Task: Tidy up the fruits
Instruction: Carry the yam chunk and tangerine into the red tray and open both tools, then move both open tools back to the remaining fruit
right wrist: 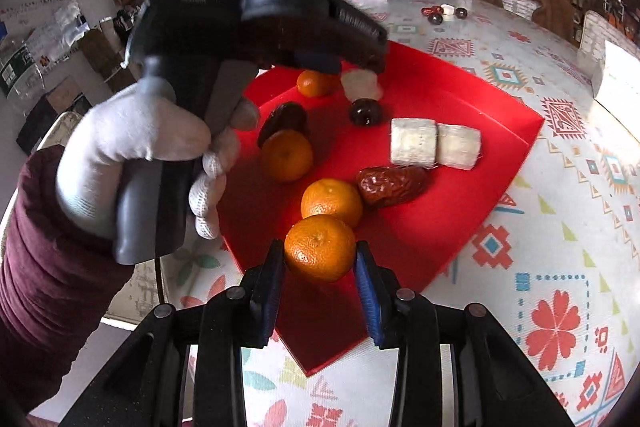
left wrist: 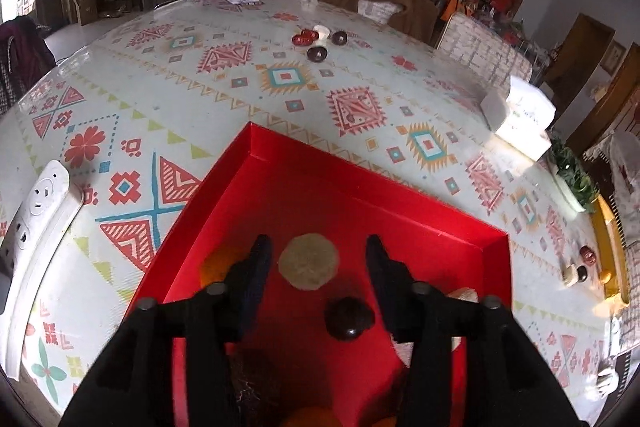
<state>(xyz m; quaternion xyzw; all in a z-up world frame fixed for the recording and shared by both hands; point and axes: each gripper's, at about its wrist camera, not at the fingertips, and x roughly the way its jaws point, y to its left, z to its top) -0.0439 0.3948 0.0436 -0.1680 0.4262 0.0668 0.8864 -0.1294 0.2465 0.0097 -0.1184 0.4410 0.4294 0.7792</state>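
left wrist: close, steeply down | right wrist: same | shared: red tray (left wrist: 400,195)

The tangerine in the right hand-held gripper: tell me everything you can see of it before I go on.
The tangerine is small, round and bright orange, with a dimpled glossy peel and its stem dimple facing the camera. It looks whole and unpeeled. The right hand-held gripper clamps it, one blue pad on each side, at the near corner of the red tray. Whether it rests on the tray floor cannot be told. Just behind it sits another tangerine, seemingly touching it.
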